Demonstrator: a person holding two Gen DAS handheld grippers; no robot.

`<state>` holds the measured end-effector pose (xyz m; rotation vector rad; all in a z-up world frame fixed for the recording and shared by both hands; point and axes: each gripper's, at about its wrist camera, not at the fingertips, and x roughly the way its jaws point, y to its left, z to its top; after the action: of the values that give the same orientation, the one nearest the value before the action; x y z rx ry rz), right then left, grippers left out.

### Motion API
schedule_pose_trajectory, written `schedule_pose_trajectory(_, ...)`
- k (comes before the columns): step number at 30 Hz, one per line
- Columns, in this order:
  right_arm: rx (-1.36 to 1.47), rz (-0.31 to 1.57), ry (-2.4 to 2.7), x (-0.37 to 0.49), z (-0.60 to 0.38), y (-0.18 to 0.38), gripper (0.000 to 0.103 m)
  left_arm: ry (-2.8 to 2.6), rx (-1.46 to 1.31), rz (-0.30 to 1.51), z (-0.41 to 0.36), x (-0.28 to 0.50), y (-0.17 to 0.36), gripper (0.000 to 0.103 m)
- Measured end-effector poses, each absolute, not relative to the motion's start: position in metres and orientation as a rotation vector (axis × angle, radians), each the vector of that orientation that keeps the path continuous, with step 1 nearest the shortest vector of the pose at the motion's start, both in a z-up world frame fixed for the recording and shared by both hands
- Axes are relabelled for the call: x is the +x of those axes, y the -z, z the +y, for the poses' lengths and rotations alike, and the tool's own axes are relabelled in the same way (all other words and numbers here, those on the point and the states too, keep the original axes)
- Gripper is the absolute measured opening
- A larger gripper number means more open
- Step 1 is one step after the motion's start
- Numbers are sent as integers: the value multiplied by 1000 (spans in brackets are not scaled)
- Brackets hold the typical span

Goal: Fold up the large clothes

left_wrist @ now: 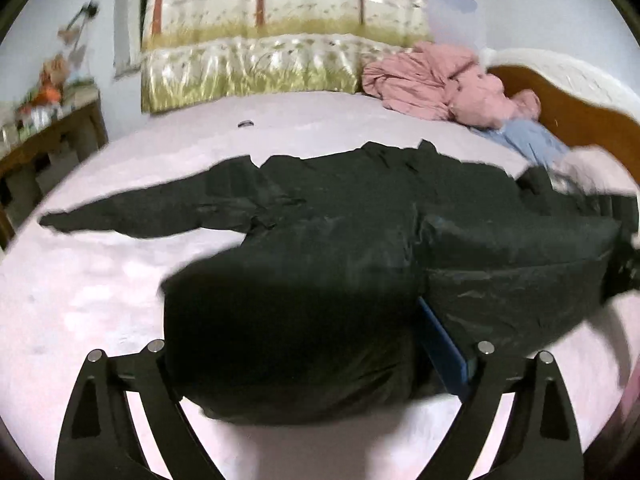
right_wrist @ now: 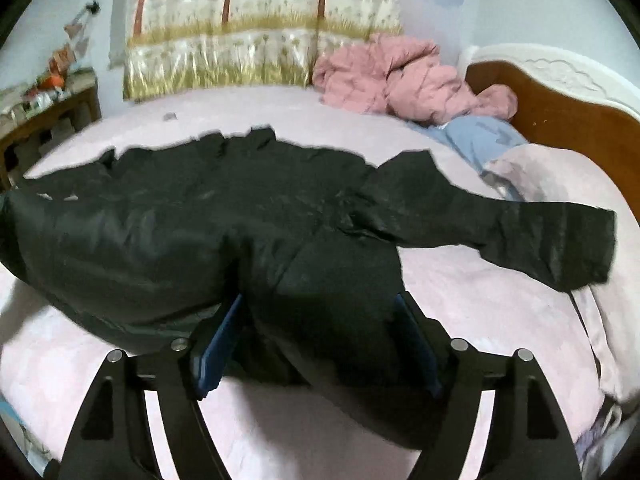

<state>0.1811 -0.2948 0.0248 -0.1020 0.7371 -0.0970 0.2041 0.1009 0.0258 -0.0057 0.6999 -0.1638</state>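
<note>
A large black padded jacket (left_wrist: 344, 216) lies spread on a bed with a pink sheet (left_wrist: 80, 300), sleeves out to both sides; it also shows in the right wrist view (right_wrist: 208, 208). My left gripper (left_wrist: 320, 344) stands wide open with the jacket's near hem bulging between its jaws; the left finger is hidden under cloth, the blue pad (left_wrist: 444, 344) of the right one shows. My right gripper (right_wrist: 320, 320) is wide open with the hem between its blue pads (right_wrist: 220, 340). The right sleeve (right_wrist: 520, 228) stretches toward the pillows.
A crumpled pink quilt (right_wrist: 400, 80) and a blue pillow (right_wrist: 476, 136) lie at the head of the bed by a wooden headboard (right_wrist: 560, 120). A patterned curtain (right_wrist: 256, 32) hangs behind. A cluttered wooden table (left_wrist: 44, 136) stands at the left. A small dark object (left_wrist: 245, 123) lies on the sheet.
</note>
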Motion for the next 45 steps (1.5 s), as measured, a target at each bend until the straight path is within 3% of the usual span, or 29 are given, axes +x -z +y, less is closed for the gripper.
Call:
schedule_pose_trajectory(8, 11, 681, 121, 213, -324, -11, 77, 174, -150, 781, 119, 251, 13, 93)
schedule_pose_trajectory(14, 57, 552, 170, 179, -342, -19, 79, 211, -131, 702, 123, 230, 4, 93)
schedule_pose_trajectory(16, 100, 504, 191, 162, -353, -22, 86, 192, -122, 684, 126, 223, 1, 94)
schedule_pose_trajectory(19, 205, 517, 145, 151, -370, -17, 87, 218, -153, 701, 134, 225, 2, 94)
schedule_pose_trajectory(21, 268, 564, 89, 157, -377, -8, 87, 259, -189, 725, 138, 229, 7, 79)
schedule_pose_trajectory(23, 305, 592, 37, 165, -378, 0, 87, 288, -235, 733, 142, 231, 14, 21)
schedule_pose_trajectory(24, 300, 586, 15, 167, -375, 2, 78, 293, -256, 723, 144, 230, 16, 17)
schedule_pose_trajectory(25, 281, 587, 6, 171, -370, 3, 49, 298, -275, 694, 146, 228, 16, 12)
schedule_pose_trajectory(26, 263, 592, 17, 175, -365, 5, 31, 291, -280, 659, 147, 224, 14, 10)
schedule_pose_trajectory(27, 246, 594, 27, 181, -363, 5, 13, 281, -272, 631, 147, 221, 10, 9)
schedule_pose_trajectory(30, 231, 576, 34, 197, -359, 3, 12, 222, -229, 607, 142, 217, 3, 9)
schedule_pose_trajectory(36, 276, 742, 93, 237, -362, 35, 12, 161, -167, 730, 130, 238, 24, 9)
schedule_pose_trajectory(41, 310, 637, 100, 213, -367, 31, 12, 143, -151, 667, 130, 226, 19, 11)
schedule_pose_trajectory(42, 310, 593, 99, 202, -368, 25, 14, 139, -144, 638, 130, 220, 14, 16)
schedule_pose_trajectory(44, 285, 546, 107, 184, -365, 17, 18, 150, -138, 595, 130, 208, 6, 45)
schedule_pose_trajectory(45, 265, 536, 120, 176, -362, 14, 24, 159, -142, 580, 130, 203, 1, 53)
